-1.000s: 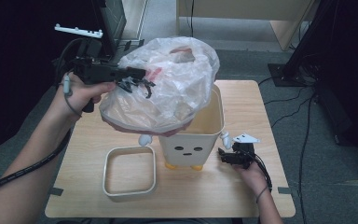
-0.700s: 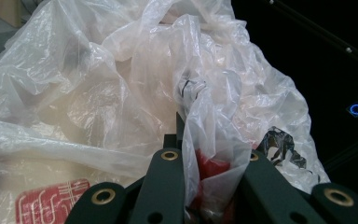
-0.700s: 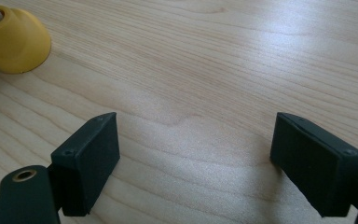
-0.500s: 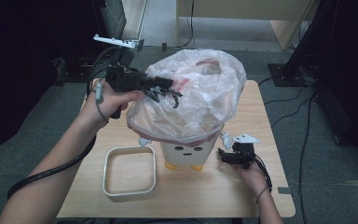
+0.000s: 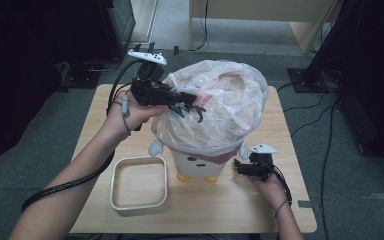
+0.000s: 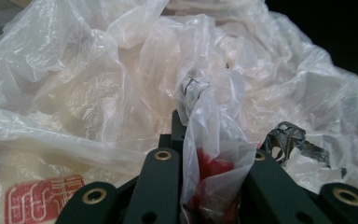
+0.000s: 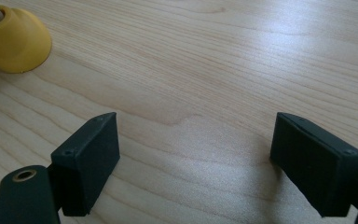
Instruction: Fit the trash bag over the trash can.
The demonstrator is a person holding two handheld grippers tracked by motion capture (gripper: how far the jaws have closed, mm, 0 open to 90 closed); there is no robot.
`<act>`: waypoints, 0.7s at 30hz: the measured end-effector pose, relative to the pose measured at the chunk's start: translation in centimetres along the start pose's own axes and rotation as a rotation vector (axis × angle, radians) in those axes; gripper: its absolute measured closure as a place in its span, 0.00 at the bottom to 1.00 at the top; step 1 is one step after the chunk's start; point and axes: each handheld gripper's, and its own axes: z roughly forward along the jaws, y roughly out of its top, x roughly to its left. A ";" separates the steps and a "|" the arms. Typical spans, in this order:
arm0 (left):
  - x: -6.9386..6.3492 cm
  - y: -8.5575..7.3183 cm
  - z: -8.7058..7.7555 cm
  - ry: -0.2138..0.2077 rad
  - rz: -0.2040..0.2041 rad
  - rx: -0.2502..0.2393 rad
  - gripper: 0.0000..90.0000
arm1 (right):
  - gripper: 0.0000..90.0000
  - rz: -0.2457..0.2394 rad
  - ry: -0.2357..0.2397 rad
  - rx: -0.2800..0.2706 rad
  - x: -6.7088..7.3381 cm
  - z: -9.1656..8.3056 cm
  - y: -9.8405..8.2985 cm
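Fingers (image 6: 161,186) of our left gripper (image 5: 192,106) pinch a fold of the thin plastic bag (image 5: 220,112), the film bunched up between the two black jaws with a red printed patch caught in the pinch, and the jaws have just been opening a touch while the fold sits between them. We hold that bag draped over the mouth of the cartoon-faced bin (image 5: 197,165), which stands on the wooden table (image 5: 230,210) beside a loose white rim frame (image 5: 139,182). Our right gripper (image 5: 245,168) rests low on the table just beside the bin's base, its jaws wide apart with nothing between them, one yellow foot (image 7: 14,39) of the bin near its left jaw. We judge the main risk to be the film slipping: if the left jaws ease any further, the fold can slide free and the bag collapses off the bin's mouth. A hard tug could tear so thin a film or tip the light bin, since our right gripper does not brace it. The bag could also settle unevenly, leaving one edge of the mouth uncovered
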 end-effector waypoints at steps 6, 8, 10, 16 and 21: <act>0.0 -0.4 0.2 0.027 0.020 0.017 0.78 | 0.17 -0.001 0.000 0.000 0.0 0.0 0.0; 0.0 -0.4 0.0 0.029 0.018 0.010 0.75 | 0.17 -0.001 0.000 0.000 0.0 0.0 0.0; 0.0 -0.3 -0.3 0.025 0.017 0.000 0.72 | 0.17 -0.001 0.000 0.000 0.0 0.0 0.0; -0.6 0.2 0.0 0.009 0.036 0.029 0.88 | 0.17 -0.002 0.000 0.000 0.0 0.0 0.0; -0.9 0.2 0.9 -0.030 0.047 0.037 0.94 | 0.17 -0.001 0.000 0.000 0.0 0.0 0.0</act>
